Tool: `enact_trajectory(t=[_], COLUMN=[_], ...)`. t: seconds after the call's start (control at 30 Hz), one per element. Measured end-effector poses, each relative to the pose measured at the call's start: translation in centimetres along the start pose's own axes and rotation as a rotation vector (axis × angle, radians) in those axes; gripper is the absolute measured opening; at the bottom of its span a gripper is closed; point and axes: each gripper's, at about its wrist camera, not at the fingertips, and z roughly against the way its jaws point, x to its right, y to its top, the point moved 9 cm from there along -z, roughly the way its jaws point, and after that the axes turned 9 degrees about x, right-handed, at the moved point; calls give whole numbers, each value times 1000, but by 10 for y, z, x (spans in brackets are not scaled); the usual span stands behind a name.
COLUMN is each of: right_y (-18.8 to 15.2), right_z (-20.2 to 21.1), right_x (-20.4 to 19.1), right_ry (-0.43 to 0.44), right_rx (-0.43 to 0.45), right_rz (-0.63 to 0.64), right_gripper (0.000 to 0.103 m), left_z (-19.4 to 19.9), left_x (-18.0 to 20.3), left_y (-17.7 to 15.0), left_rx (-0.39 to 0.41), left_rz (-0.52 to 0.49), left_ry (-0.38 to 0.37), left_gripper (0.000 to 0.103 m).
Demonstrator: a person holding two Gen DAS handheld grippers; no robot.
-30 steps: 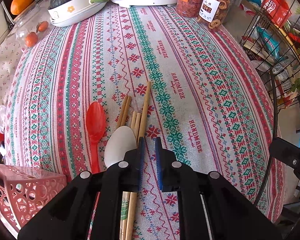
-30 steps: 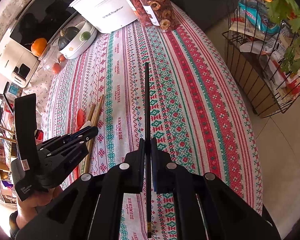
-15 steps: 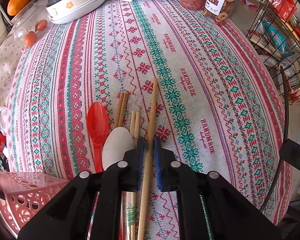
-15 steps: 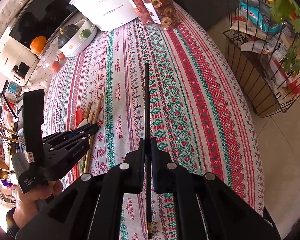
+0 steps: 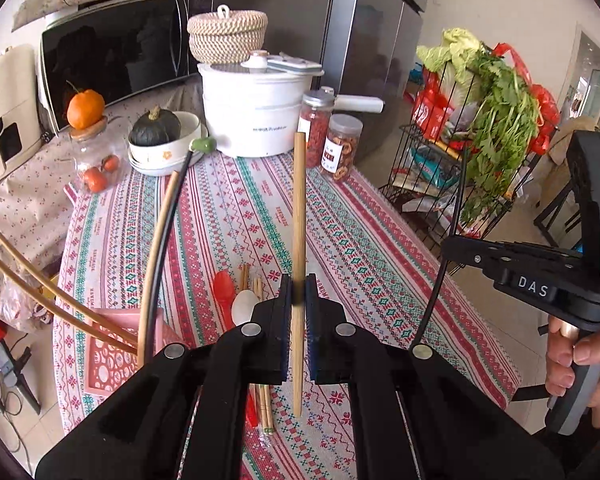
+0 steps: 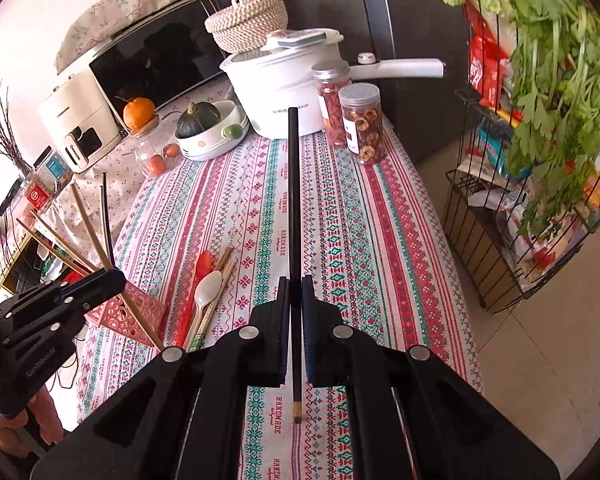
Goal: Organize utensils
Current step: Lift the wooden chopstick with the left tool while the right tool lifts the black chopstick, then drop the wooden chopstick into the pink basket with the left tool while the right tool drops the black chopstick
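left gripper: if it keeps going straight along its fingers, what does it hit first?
Probably nothing near. The left gripper, shut on a wooden chopstick, points above the tablecloth toward the white Royalstar pot and goji jar; the chopstick tip would arrive first. Depth is unclear.

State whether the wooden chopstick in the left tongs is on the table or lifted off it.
Lifted: the wooden chopstick is clamped in the left tongs, its lower end hanging above the tablecloth.
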Motion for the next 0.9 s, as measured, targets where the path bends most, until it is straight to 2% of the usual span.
enact_trajectory(t=[0.2,0.33,0.43,0.67,0.9], right_y=[26,41,45,47,42], right_z=[43,68,79,76,62], right_x=[-34,-61,-82,-126,-159], right_ry=[28,80,120,196,239], right_rx=[141,214,240,242,215], right_rz=[75,105,117,145,164], right_gripper=[6,6,6,6,6], left_z=[75,111,130,133,111], left_x=[-13,-31,-52,-100,-120], left_y=[34,53,62,59,44], left_rx=[206,311,374,399,364], left_rz=[14,18,37,85,24], left_ry=[-37,-22,19,103,177], left_gripper=[6,6,6,6,6])
